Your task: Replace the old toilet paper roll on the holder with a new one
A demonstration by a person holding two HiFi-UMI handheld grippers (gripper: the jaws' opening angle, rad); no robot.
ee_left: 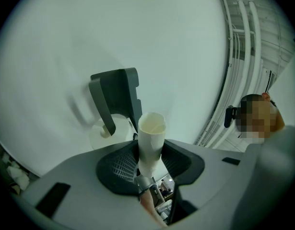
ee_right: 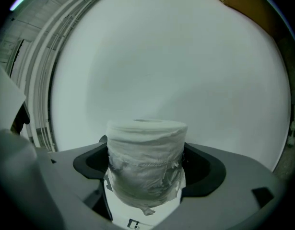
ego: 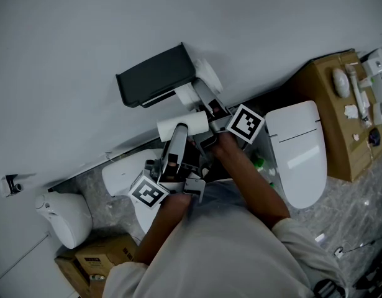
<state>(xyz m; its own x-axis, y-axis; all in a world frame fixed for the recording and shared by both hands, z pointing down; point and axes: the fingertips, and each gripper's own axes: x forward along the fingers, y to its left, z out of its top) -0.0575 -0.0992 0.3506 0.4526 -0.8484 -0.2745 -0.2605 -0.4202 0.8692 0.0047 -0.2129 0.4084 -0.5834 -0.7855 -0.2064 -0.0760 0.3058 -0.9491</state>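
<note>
A dark toilet paper holder (ego: 154, 77) is fixed to the white wall, and it also shows in the left gripper view (ee_left: 116, 97). My left gripper (ego: 178, 134) is shut on a bare cardboard tube (ego: 181, 126), just below the holder. The tube (ee_left: 151, 139) stands up between the jaws of the left gripper (ee_left: 149, 163). My right gripper (ego: 203, 90) is shut on a full white toilet paper roll (ego: 206, 74), which it holds at the holder's right end. In the right gripper view the roll (ee_right: 146, 162) fills the jaws of the right gripper (ee_right: 146, 178), with only wall behind it.
A white toilet (ego: 299, 151) with its lid down stands to the right. A brown cabinet (ego: 330, 98) with small items lies beyond it. At lower left are a white bin (ego: 63, 216) and a cardboard box (ego: 100, 256). A person (ee_left: 256, 118) shows at the right of the left gripper view.
</note>
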